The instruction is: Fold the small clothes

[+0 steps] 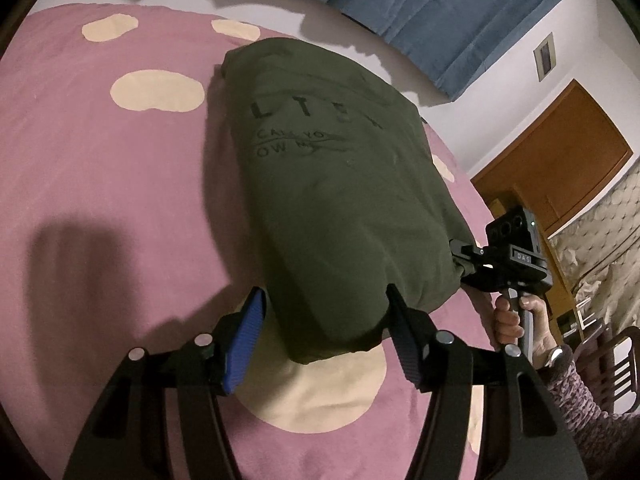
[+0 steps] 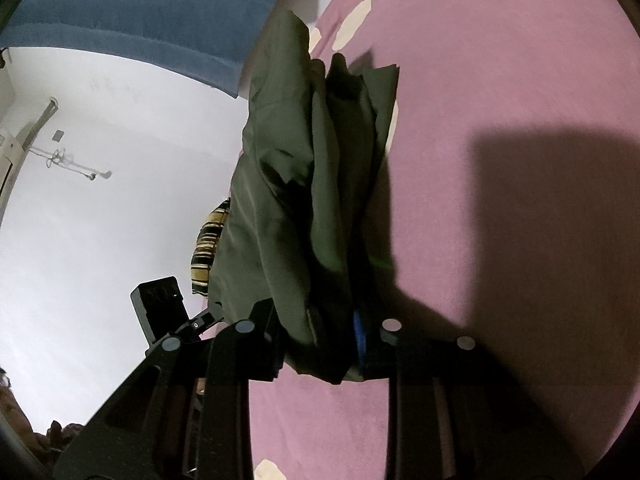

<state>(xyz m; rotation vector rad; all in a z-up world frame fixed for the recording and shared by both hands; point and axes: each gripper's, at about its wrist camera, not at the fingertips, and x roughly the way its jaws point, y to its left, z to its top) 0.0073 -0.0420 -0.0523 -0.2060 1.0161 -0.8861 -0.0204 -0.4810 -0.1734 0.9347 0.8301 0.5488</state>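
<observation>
We note the left tool (image 1: 326,316) spread around the near hem of the folded green shirt (image 1: 320,168); whether its pads press the cloth, we cannot tell. The right tool (image 2: 320,340) is pinching a bunched edge of the same shirt, the cloth lifted between its fingers. A hand (image 1: 520,320) grips the right tool's handle. The shirt lies partly raised off the pink spotted bedspread (image 1: 100,160). Beyond it: a blue headboard (image 1: 440,0) and a white wall (image 2: 100,140).

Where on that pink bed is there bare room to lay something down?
Free: the pink bedspread left of the green shirt, out to the bed's edge. Crowded: the near end, where the left gripper and right gripper meet the shirt.
</observation>
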